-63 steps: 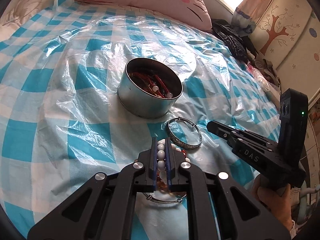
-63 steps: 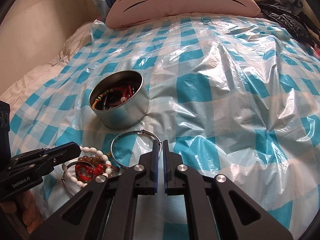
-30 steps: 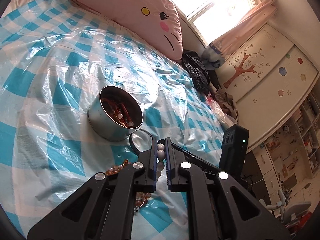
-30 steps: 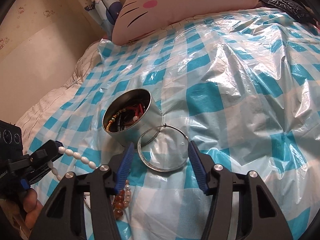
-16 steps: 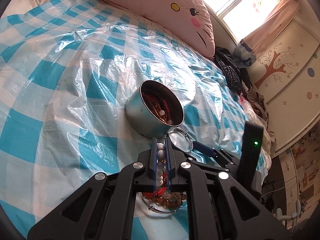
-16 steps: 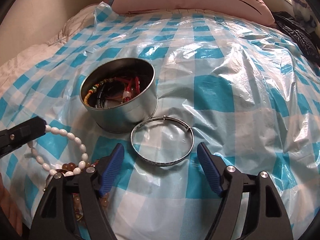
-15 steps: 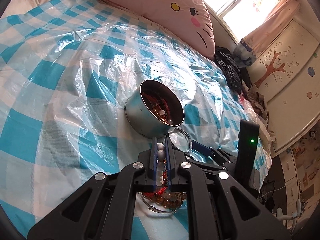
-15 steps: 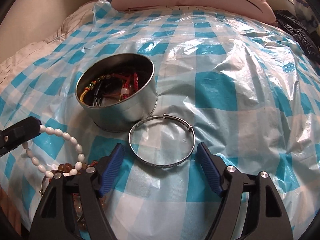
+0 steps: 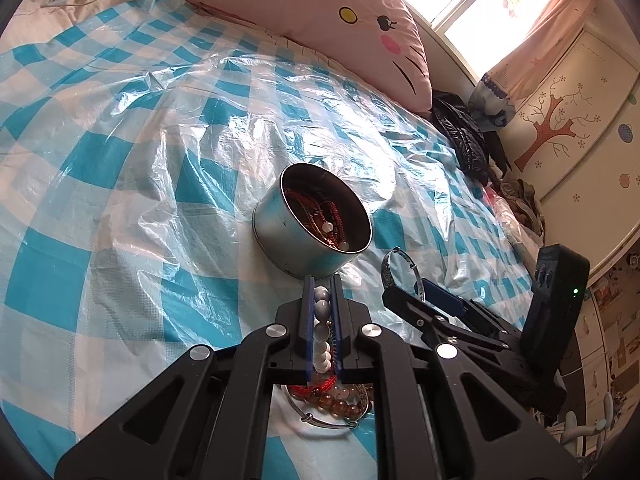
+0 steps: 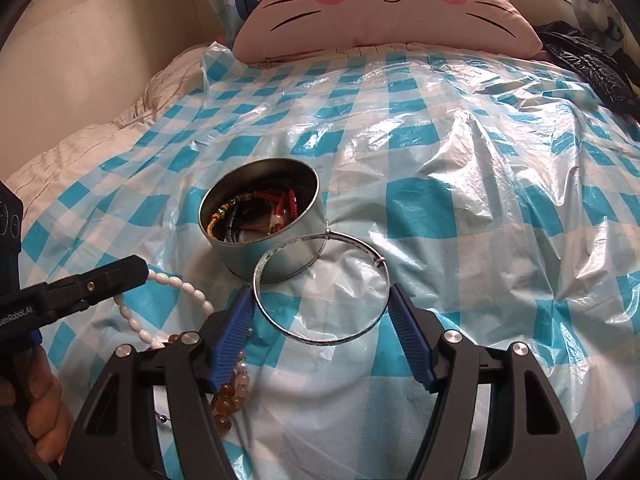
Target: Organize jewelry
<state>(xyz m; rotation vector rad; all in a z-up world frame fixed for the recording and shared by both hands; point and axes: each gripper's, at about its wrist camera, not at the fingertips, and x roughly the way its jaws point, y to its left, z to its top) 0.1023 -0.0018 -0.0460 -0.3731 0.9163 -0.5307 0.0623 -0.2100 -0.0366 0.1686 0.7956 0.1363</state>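
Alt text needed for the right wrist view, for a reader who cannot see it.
The right gripper clasps a silver bangle between its blue pads, lifted just in front of a round tin of bracelets on a blue checked plastic sheet. At left, the left gripper pinches a white bead string, with amber beads lying below.

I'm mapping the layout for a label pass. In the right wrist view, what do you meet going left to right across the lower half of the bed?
left gripper → white bead strand → metal tin → silver bangle
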